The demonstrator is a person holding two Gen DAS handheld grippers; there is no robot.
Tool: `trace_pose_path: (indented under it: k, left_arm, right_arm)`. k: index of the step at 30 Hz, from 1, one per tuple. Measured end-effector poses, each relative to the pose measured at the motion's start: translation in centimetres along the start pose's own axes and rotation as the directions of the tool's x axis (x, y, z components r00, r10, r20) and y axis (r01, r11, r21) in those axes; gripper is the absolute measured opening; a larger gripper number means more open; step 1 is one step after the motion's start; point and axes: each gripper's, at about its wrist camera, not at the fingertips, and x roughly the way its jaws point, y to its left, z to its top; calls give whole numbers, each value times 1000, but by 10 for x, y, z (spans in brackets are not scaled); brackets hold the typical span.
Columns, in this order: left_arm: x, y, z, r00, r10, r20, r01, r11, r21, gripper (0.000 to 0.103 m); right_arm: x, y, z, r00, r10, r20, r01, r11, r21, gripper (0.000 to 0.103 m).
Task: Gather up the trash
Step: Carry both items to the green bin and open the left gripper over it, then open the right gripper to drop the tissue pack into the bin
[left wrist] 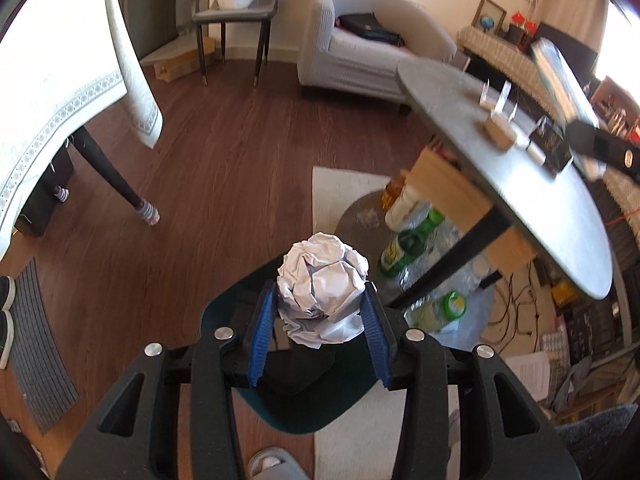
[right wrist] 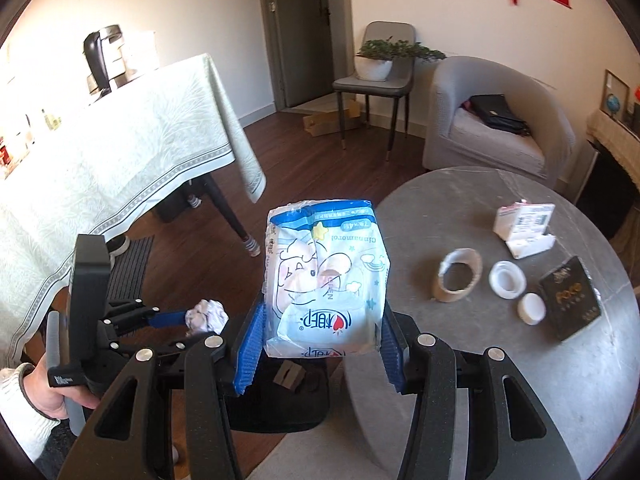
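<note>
Round grey table has a tape roll around the middle, a white lid ring and small white cap just right of it, a black box at the right edge and an open white carton toward the far edge. Grey armchair behind with a black bag on the seat, and a potted plant sitting on a chair by the door.
</note>
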Motion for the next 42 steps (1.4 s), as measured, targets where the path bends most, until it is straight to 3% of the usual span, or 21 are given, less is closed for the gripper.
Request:
trace_pose_path:
  k: [5,9,13,23,31,36,42]
  left_arm:
    - [12,3,-14,998,30,-56,-28,999,35,47]
    - [15,10,-19,997,16,-77,-15,1000,20,65]
    - [7,17,-18,999,11,-52,-11,1000,11,65]
    - [-20,47,-13,999,16,29,-15,999,-48,59]
    - [-48,59,-4,994,32,107,-24,997,-73,41]
    - [-70,61,8,987,23,161,-6,994,-107,34]
    - [-88,46,19,977,4,212,17,995,-95,33]
  right_arm:
    - [17,25,2,999,25,-32,-26,999,-37,51]
    - [31,39,2,998,40,-58,-43,998,-51,51]
    - [47,48,0,995,48,-87,-54,997,-64,51]
    - [82,70,-10,985,56,-166,-71,994,-86,51]
    - [110,78,-23,971,57,-230,-81,992,-97,51]
    - [138,81,-47,949,50,-312,-88,990,-110,51]
    - [156,84,-64,928,22,-372,-83,985,-149,52]
